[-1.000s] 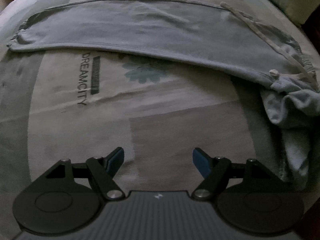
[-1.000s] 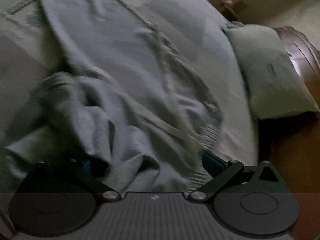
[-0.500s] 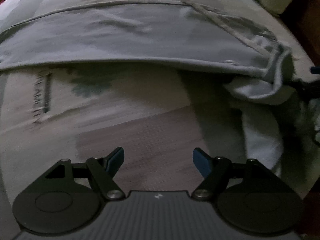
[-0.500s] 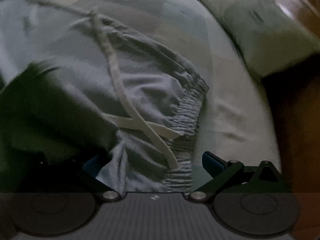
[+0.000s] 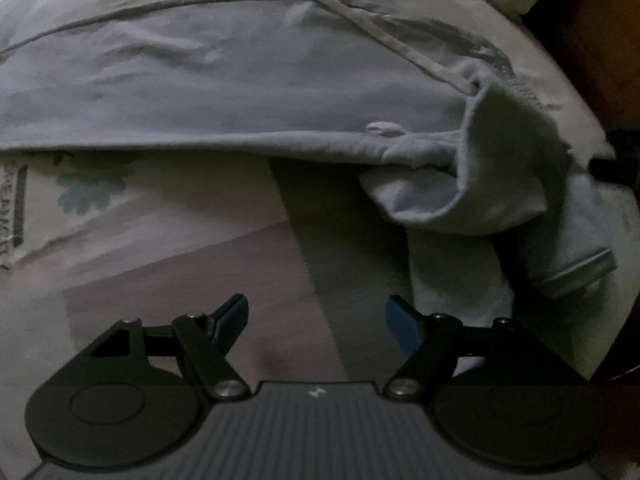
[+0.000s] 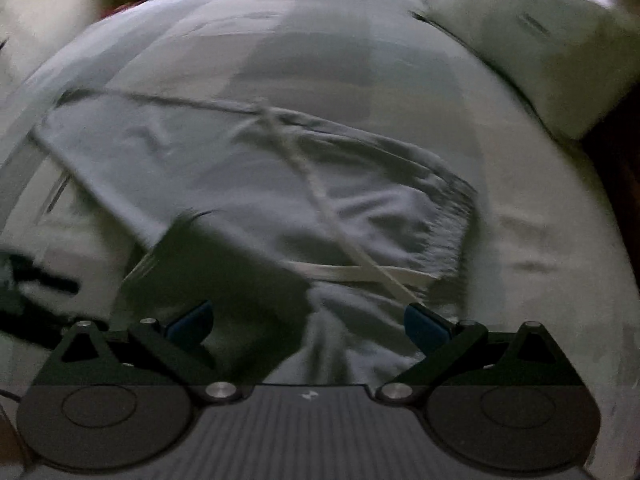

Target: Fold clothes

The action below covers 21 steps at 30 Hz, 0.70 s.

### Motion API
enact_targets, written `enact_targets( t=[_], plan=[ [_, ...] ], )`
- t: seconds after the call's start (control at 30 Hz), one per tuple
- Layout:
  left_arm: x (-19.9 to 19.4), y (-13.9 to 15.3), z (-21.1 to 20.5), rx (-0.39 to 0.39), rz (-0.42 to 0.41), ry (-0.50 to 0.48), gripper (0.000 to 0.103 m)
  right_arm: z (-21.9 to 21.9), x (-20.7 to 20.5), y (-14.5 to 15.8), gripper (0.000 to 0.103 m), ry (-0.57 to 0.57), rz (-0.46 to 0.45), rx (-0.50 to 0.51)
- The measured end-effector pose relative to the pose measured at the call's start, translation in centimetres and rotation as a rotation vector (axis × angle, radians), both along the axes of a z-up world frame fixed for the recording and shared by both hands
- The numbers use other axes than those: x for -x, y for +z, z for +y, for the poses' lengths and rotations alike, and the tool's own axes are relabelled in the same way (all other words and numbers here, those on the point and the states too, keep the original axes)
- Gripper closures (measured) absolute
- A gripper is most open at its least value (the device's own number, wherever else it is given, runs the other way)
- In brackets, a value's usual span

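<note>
Item 1, nearest: my left gripper (image 5: 316, 320), its 2 blue-padded fingers (image 5: 232, 316) spread wide and grasping nothing, poised over bare bedsheet (image 5: 180, 272), a matte cotton printed in pale blocks with a teal flower (image 5: 92, 188) and dark lettering at the far left. Item 2: my right gripper (image 6: 308, 320), fingers likewise released and wide apart, with rumpled cloth lying between and just beyond them; whether either pad touches it I cannot tell, the view being dim and blurred. Item 3, the task's thing: 1 pair of light grey sweatpants (image 5: 240, 92), soft fleecy knit, lying on the bed in a long band across the left view, one leg laid flat, the other bunched into a turned-over flap (image 5: 500, 168) at the right with its paler inside showing. Item 4: gathered elastic waistband (image 6: 452, 220), ribbed, with a flat off-white drawstring (image 6: 320, 200) trailing loose across the fabric. Item 5, farthest: 1 pale pillow (image 6: 532, 36) at the bed's far right corner. Step in hand, as I judge it: straightening the bunched leg so the pants lie flat for folding. The next move calls for closing on the flap's hem with 1 gripper, likely pinning the waistband with the other, and keeping the drawstring clear of the crease.
</note>
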State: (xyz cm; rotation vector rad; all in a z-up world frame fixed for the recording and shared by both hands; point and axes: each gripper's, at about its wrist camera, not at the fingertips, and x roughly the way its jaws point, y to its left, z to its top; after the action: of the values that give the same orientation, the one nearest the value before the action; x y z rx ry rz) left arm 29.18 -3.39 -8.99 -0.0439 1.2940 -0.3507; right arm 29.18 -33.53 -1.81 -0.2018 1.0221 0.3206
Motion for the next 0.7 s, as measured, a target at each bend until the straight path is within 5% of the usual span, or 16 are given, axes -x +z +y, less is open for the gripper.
enact_targets(
  t=[0.33,0.5,0.6,0.7],
  plan=[
    [2.7,-2.2,-2.2,0.281,0.098,-0.015,0.031,3.0,1.4,-1.1,0.0,0.07,0.033,-0.01],
    [3.1,-3.2,-3.4,0.35,0.09,0.011,0.057,2.3,1.6,-1.3,0.0,0.042,0.038,-0.004],
    [3.4,-2.7,-3.2,0.307,0.056,0.003,0.078,1.7,1.7,-1.4,0.0,0.02,0.04,-0.005],
    [3.8,-1.7,-2.2,0.274,0.028,-0.008,0.088,1.3,1.8,-1.3,0.0,0.008,0.038,-0.009]
  ],
)
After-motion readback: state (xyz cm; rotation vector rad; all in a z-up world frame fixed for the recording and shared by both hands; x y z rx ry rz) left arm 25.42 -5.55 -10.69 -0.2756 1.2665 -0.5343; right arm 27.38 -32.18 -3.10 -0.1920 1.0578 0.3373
